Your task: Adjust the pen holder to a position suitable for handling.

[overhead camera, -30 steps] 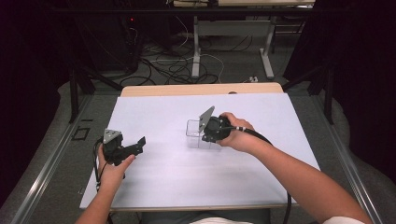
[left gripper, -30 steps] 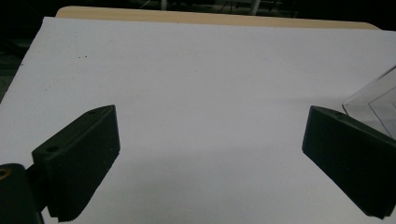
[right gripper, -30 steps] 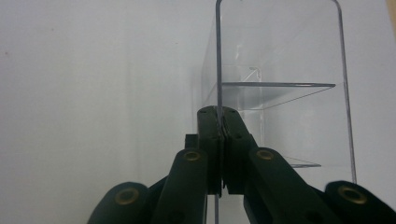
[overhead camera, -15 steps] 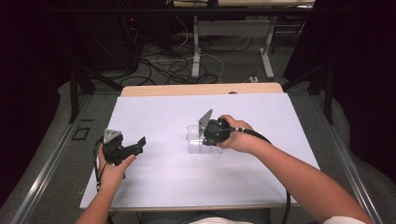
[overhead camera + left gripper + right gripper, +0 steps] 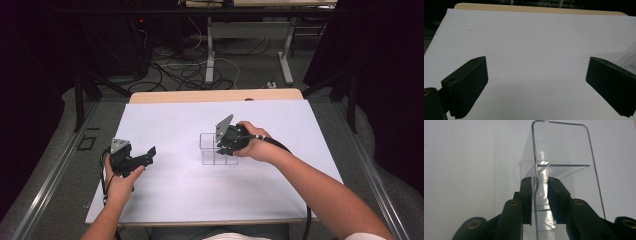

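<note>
A person sits at a table and holds a black two-jaw gripper in each hand. The right gripper (image 5: 223,145) reaches toward the middle of the table, where a clear plastic box (image 5: 216,148) with inner dividers stands on the white sheet. In the right gripper view, the right gripper (image 5: 540,195) has its two jaws on either side of one thin upright wall of the clear plastic box (image 5: 564,167). The jaws are nearly together with the wall between them; whether they press it firmly cannot be told. The wall's edge rises straight up between the jaws, and the box stretches away from the gripper, its long axis running forward from the jaw tips. A divider crosses it just beyond the tips.

The left gripper (image 5: 145,155) rests low at the person's left, well apart from the box, jaws pointing toward it. In the left gripper view its jaws stand wide apart over bare white surface, gripping nothing, and a corner of the box shows beside the right-hand jaw.

The table (image 5: 300,130) is covered by a white sheet, with a strip of pale wood (image 5: 215,95) at the far edge. Beyond it lie a grey floor, tangled cables (image 5: 190,70), white desk legs (image 5: 210,55) and dark surroundings.
</note>
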`<state>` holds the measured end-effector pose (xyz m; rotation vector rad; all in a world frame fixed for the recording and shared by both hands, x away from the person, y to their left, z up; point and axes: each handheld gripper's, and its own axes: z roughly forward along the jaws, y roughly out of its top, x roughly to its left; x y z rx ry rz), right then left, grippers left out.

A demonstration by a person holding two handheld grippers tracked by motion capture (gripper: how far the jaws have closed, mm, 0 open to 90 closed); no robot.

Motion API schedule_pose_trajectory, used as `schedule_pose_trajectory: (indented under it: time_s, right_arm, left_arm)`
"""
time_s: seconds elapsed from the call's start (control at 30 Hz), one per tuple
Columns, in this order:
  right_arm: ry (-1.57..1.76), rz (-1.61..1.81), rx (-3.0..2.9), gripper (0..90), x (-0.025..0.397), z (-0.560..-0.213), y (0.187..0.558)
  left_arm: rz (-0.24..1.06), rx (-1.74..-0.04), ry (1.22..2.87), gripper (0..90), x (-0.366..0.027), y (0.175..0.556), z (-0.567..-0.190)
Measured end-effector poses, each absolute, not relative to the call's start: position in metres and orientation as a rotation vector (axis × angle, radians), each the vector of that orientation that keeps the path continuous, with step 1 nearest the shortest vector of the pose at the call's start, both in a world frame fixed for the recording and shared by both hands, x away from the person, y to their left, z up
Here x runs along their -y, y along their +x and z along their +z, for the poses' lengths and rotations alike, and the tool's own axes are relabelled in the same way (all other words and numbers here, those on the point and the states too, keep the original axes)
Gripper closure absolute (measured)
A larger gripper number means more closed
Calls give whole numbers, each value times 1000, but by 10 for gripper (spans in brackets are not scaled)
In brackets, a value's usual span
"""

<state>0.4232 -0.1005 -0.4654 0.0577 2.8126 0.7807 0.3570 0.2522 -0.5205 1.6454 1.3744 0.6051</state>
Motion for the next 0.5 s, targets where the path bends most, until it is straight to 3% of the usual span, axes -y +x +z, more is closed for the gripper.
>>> schedule_pose_trajectory:
  time_s: [0.23, 0.5]
  right_arm:
    - [146, 887, -2731, 561, 113, -461, 421]
    - [243, 962, -2646, 463, 141, -452, 420]
  left_arm:
    - [606, -1375, 1650, 42, -251, 356, -520]
    - [606, -1371, 1649, 42, -250, 357, -521]
